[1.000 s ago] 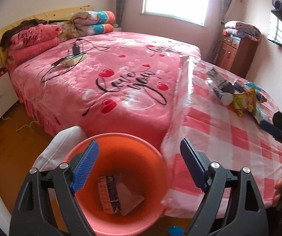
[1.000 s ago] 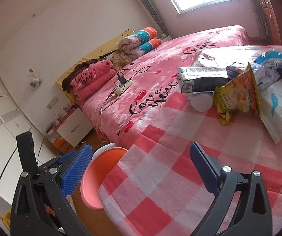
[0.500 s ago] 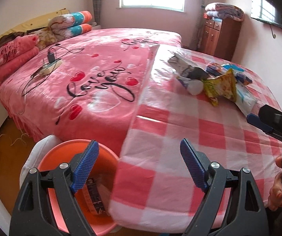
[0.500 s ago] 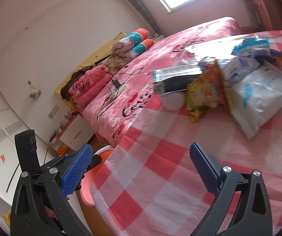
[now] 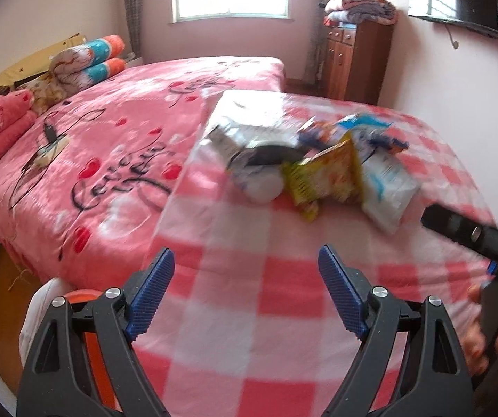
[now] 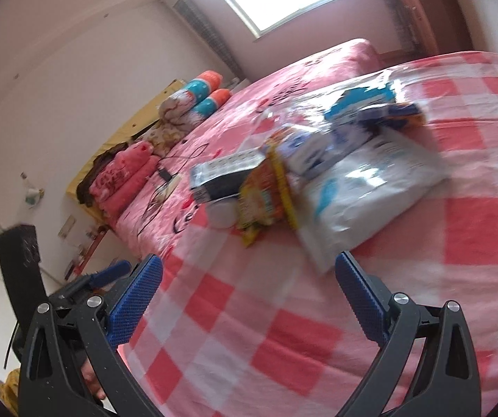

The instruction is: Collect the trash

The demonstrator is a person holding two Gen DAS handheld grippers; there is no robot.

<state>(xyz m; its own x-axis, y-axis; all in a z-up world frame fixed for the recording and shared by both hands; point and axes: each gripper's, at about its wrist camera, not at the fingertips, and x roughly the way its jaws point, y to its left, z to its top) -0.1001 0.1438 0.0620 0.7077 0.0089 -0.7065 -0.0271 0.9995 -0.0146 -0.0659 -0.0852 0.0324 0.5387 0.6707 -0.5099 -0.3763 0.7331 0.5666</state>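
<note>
A pile of trash lies on the red-and-white checked cloth [image 5: 249, 295]: a yellow snack packet [image 5: 325, 177], a white pouch [image 5: 386, 187], a white cup [image 5: 263, 182], a silver-black wrapper [image 5: 249, 139] and blue wrappers [image 5: 367, 128]. The same pile shows in the right wrist view, with the yellow packet [image 6: 263, 194] and white pouch [image 6: 363, 191]. My left gripper [image 5: 245, 295] is open and empty, short of the pile. My right gripper [image 6: 245, 299] is open and empty, with its tips just short of the white pouch. The orange bin [image 5: 92, 340] is at the lower left, mostly hidden.
A pink bed [image 5: 110, 146] with folded blankets [image 5: 2, 128] and a power strip with cables [image 5: 49, 142] lies to the left. A wooden cabinet [image 5: 356, 59] stands at the back right. A white nightstand [image 6: 85, 253] is by the wall.
Both grippers have moved forward over the checked cloth towards the trash pile. The orange bin has slid out of view to the lower left. Both stay open.
</note>
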